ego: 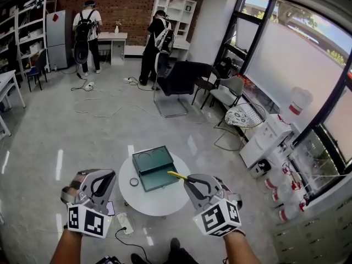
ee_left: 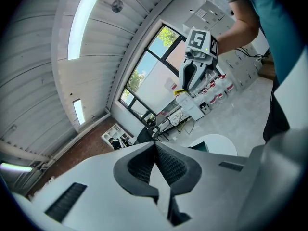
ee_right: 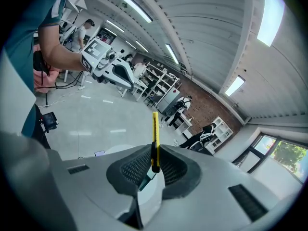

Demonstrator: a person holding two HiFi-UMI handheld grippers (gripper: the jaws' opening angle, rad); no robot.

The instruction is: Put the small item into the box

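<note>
**A:** Head view puts the right gripper (ego: pixel 188 180) above the near-right part of the round white table (ego: pixel 159 202). The small yellow item (ego: pixel 177 175) pokes out toward the open green box (ego: pixel 151 161). What worries you?

**B:** The hold. In the right gripper view the fingers (ee_right: pixel 174 170) pinch only the lower end of that thin yellow item, and most of it stands free beyond the tips. It may be a slim utility knife, though I can't be sure. A pinch so near one end could let it pivot or slide out if it knocks the box's rim.

**A:** And the release?

**B:** The item is in the air. Only its tip seems to reach the box's right edge, and the rest is outside. I judge that opening from here would drop it on the rim or the table. The box also looks shallow, so a drop from high up might bounce out.

**A:** The other gripper?

**B:** The left gripper (ego: pixel 108 175) hangs off the table's left side, well apart from the box. Its own view shows the fingers (ee_left: pixel 175 165) pressed together at the tips with nothing between them. A dark ring (ego: pixel 134 182) lies on the table just left of the box.
</note>
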